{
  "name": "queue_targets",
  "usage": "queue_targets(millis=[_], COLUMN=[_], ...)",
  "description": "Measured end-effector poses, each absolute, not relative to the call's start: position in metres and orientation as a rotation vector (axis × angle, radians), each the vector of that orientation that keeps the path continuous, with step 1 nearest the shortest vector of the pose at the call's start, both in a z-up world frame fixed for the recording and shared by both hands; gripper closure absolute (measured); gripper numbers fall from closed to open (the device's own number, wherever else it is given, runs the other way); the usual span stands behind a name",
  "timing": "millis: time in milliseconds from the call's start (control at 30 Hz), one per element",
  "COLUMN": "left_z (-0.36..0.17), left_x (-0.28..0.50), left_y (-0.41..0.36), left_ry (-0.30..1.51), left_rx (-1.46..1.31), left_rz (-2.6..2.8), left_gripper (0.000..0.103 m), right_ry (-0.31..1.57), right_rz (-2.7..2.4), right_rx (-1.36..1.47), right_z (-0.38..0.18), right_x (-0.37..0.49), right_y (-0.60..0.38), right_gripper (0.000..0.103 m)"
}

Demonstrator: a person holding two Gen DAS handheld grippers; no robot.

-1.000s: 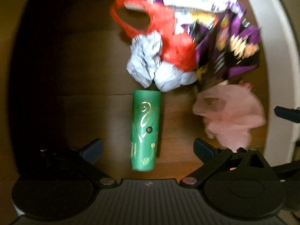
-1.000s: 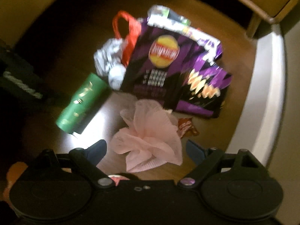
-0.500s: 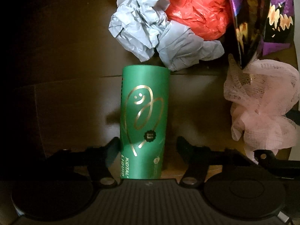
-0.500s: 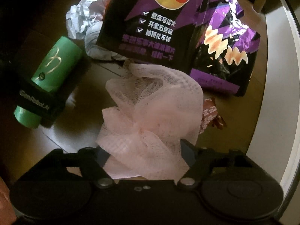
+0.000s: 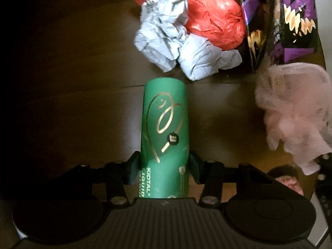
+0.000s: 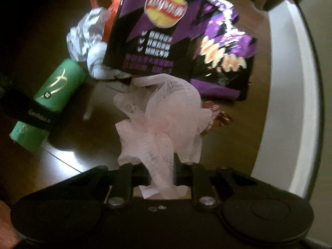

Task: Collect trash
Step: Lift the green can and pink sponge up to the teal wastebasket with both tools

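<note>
A green tube [image 5: 165, 120] with gold line art lies on the dark wood floor. My left gripper [image 5: 165, 166] points down over its near end; its jaws are closing and the pads press on both sides of the tube. The same tube [image 6: 56, 89] shows at the left of the right wrist view, with a black finger of the left gripper across it. A pink mesh pouf [image 6: 166, 114] is bunched between the closing jaws of my right gripper [image 6: 162, 174], which pinch its lower folds. The pouf [image 5: 294, 108] is blurred at the right of the left wrist view.
Beyond the tube lie crumpled grey paper [image 5: 178, 43], a red plastic bag [image 5: 215, 20] and a purple chip bag [image 6: 166, 37]. A small brown wrapper [image 6: 222, 118] sits beside the pouf. A white curved edge [image 6: 290, 83] borders the floor on the right.
Both grippers have come down onto the trash. The left jaws went from wide to gripping the green tube. The right jaws closed in on the pink pouf, which now looks lifted.
</note>
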State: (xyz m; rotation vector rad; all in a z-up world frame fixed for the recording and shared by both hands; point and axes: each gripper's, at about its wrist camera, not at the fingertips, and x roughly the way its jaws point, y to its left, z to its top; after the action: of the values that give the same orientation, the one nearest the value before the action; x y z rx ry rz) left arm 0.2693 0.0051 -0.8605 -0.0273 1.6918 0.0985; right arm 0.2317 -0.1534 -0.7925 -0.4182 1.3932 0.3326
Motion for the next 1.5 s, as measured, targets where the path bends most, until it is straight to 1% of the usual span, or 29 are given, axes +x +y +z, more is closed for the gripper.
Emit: queue_targets(millis=[133,333,433,567,800,967,1300,1500], left_z=[-0.831,-0.764,-0.730,-0.655,-0.513,-0.421,-0.269,-0.187], left_x=[0.261,0.243,0.238,0.235,0.253,0.279,0.335,0.366], left_y=[0.008,0.019,0.026,0.037,0.055,0.064,0.060,0.053], left_ry=[1.699,1.716,1.708,1.670,1.515,1.401,1.180,1.056], left_rx=[-0.045,-0.108,-0.156,-0.184,-0.220,-0.243,-0.235,-0.241], left_rz=[0.112,0.127,0.126,0.111,0.110,0.134,0.150,0.177], left_gripper=[0.055,0.055,0.055,0.055,0.055,0.055,0.055,0.055], right_ry=[1.382,1.374,1.381,1.363,1.249,1.166,0.914,0.796], right_rz=[0.304,0.300,0.282,0.270,0.300,0.313,0.381,0.450], right_rx=[-0.374,-0.313,-0.283,-0.238,-0.200,-0.182,-0.170,-0.175], right_z=[-0.753,-0.704,-0.665,-0.592,-0.452,-0.368,-0.222,-0.149], right_x=[0.221,0.216,0.216,0.216,0.245,0.271,0.328,0.365], right_y=[-0.156,-0.155,-0.156,-0.154,-0.147,-0.145,-0.143,-0.141], right_gripper=[0.092,0.092,0.092,0.092,0.092,0.092,0.093,0.093])
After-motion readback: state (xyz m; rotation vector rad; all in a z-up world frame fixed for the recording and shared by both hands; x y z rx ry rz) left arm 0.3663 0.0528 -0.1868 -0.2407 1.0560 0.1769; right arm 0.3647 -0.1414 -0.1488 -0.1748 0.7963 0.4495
